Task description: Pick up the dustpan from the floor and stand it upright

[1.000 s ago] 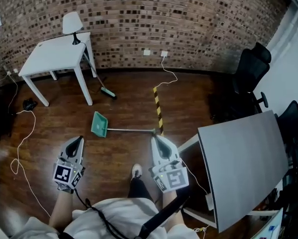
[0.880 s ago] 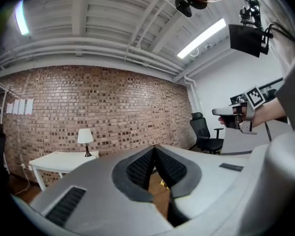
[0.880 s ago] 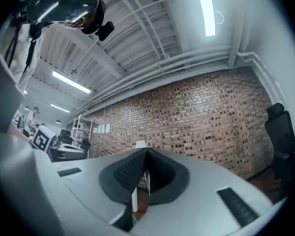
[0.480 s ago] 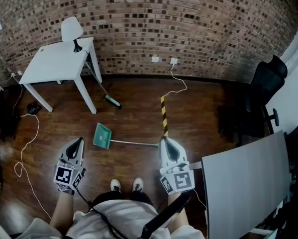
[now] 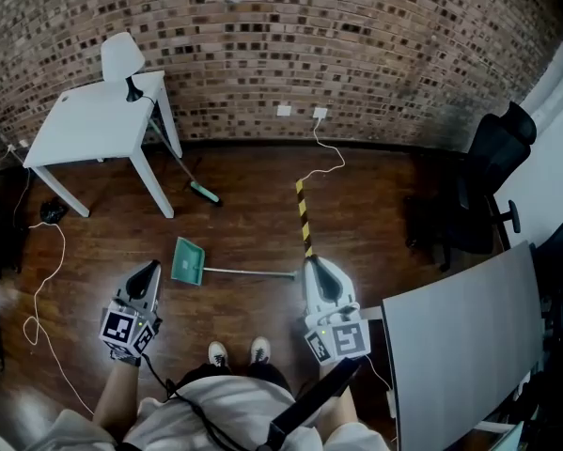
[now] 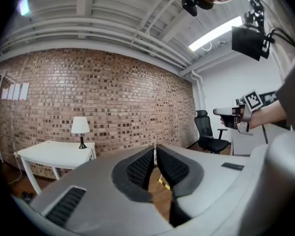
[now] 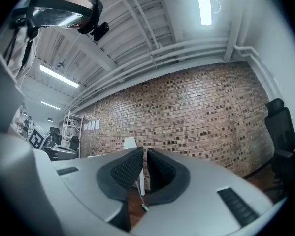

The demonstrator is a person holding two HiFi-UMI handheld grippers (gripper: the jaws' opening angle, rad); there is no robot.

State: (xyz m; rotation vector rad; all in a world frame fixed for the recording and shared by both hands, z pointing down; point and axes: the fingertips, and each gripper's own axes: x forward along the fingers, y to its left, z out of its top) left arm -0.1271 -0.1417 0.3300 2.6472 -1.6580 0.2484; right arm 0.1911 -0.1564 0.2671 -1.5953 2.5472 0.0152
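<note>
A green dustpan [image 5: 187, 259] lies flat on the wooden floor, its thin grey handle [image 5: 253, 272] running out to the right. Both grippers are held roughly level above the floor, near the person's body. My left gripper [image 5: 152, 268] sits just left of the pan in the head view, shut and empty. My right gripper [image 5: 317, 263] shows just right of the handle's end. Its jaws have just been opening and stand a narrow gap apart with nothing between them. Neither gripper view shows the dustpan.
A broom [image 5: 204, 193] leans on a white table [image 5: 93, 120] with a lamp [image 5: 121, 56] against the brick wall. Yellow-black tape [image 5: 303, 216] and white cables [image 5: 39, 280] lie on the floor. A grey desk [image 5: 460, 346] and black chair [image 5: 478, 191] stand at right.
The person has stepped forward, and both shoes now stand side by side. The dustpan lies closer in front of the grippers, which keep their places in the view.
</note>
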